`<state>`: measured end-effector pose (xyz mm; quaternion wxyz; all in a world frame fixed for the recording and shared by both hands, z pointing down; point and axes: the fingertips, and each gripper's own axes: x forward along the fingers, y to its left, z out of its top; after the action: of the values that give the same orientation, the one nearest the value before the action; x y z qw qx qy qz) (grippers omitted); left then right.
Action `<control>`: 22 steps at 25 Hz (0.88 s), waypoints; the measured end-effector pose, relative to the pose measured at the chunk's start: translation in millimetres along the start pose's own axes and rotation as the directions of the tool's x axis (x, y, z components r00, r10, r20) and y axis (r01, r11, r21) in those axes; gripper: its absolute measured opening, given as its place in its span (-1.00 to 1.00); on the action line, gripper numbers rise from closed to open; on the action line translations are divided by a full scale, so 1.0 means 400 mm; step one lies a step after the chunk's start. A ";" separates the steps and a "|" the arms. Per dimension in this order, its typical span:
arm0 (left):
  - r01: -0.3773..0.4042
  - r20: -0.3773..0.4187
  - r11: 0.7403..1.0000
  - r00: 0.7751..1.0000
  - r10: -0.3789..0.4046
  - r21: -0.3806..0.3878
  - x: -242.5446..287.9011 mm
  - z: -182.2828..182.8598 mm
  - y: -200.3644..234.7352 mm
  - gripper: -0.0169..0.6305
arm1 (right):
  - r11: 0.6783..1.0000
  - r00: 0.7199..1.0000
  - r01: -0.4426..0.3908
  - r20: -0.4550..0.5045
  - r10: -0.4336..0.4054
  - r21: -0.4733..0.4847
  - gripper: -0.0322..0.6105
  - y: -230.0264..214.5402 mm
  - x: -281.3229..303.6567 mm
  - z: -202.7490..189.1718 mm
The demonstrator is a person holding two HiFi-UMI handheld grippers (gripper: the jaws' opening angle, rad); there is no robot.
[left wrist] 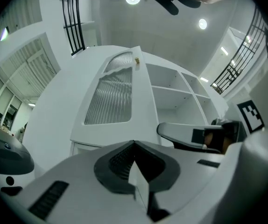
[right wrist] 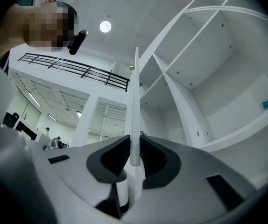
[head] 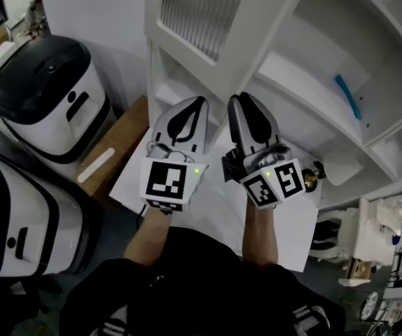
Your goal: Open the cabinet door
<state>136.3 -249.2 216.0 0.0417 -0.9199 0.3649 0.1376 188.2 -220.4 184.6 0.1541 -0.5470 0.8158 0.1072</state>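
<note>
The white cabinet door [head: 218, 68] with its ribbed glass pane [head: 201, 9] stands swung out from the cabinet. In the right gripper view I see the door [right wrist: 135, 101] edge-on, running up between the jaws. My right gripper [head: 241, 98] [right wrist: 134, 146] is shut on that edge, a pad pressing each face. The left gripper [head: 199, 100] [left wrist: 134, 143] hovers just left of it in front of the door's face [left wrist: 108, 97], its jaws shut with nothing between them. A small brass knob [left wrist: 137, 59] sits near the door's upper corner.
Open white shelves [head: 306, 68] lie right of the door, with a blue strip [head: 348, 96] on one. Two white-and-black appliances [head: 47, 96] [head: 19, 222] stand at the left beside a wooden board [head: 117, 145]. A white panel [head: 208, 215] lies under my hands.
</note>
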 end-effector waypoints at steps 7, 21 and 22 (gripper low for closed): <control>-0.018 0.019 1.000 1.000 0.018 0.002 -0.031 0.006 0.010 -0.91 | 0.998 0.999 -0.049 -0.016 0.048 -0.032 -0.67 0.059 -0.005 -0.003; -0.106 0.015 0.994 0.994 0.106 0.022 -0.158 0.038 0.069 -0.91 | 0.992 0.992 -0.127 0.005 0.127 0.022 -0.71 0.191 0.009 0.000; -0.112 0.014 0.993 0.994 0.112 0.026 -0.165 0.038 0.075 -0.91 | 0.991 0.991 -0.134 0.009 0.134 0.027 -0.71 0.199 0.011 0.000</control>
<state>66.6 -224.8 221.0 0.0482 -0.8964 0.4176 0.1405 112.9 -194.2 183.6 0.1569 -0.4885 0.8515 0.1079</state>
